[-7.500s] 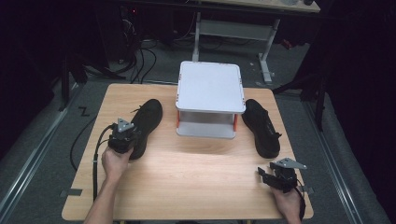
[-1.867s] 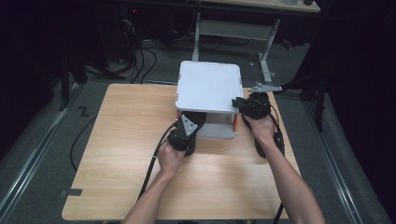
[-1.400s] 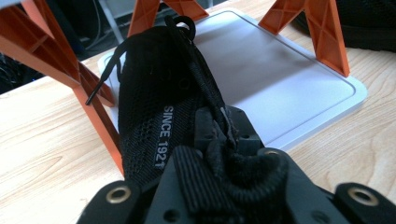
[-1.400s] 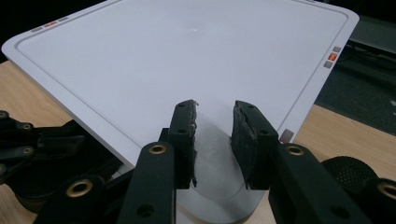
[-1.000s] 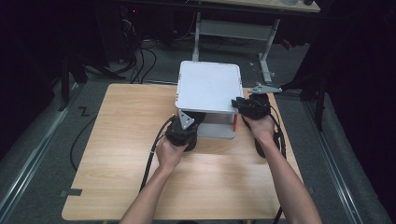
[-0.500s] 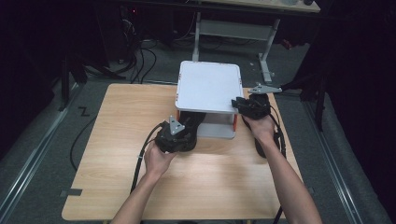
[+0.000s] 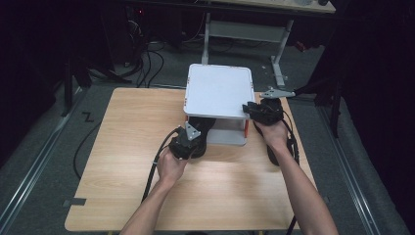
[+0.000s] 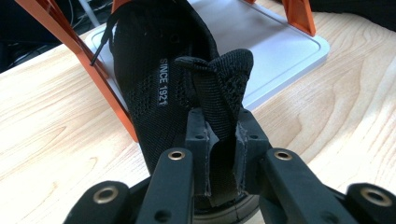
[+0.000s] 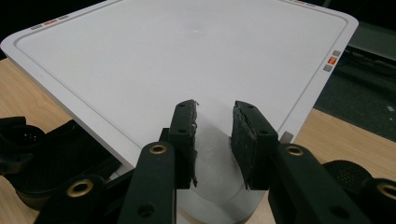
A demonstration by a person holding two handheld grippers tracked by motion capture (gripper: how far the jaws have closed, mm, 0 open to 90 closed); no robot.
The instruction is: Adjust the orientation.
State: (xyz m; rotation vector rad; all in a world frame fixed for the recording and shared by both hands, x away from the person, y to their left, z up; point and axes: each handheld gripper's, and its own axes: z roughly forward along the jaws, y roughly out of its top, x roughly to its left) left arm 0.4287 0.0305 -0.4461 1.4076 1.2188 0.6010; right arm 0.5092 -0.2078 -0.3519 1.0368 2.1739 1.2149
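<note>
Left gripper [image 8: 222, 154]: jaws just been closing, now pinched on heel tab of black sneaker [image 8: 173, 88].
Black sneaker: toe under white shelf [image 7: 218, 90], between its orange legs [image 8: 100, 70], heel toward 6 o'clock on wooden table [image 7: 127, 147].
Right gripper [image 9: 215, 140]: jaws partly apart over shelf's near corner at 3 o'clock; nothing clamped, apparently.
Second shoe [image 7: 274, 152]: at 3 o'clock, mostly hidden under right hand [image 7: 271, 132].

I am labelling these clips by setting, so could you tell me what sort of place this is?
Probably a lab or recording workspace, not a home: a bare wooden table on grey carpet, loose cables on the floor behind it, a metal-framed desk beyond, and dark surroundings. A person works hand-held grippers there.
</note>
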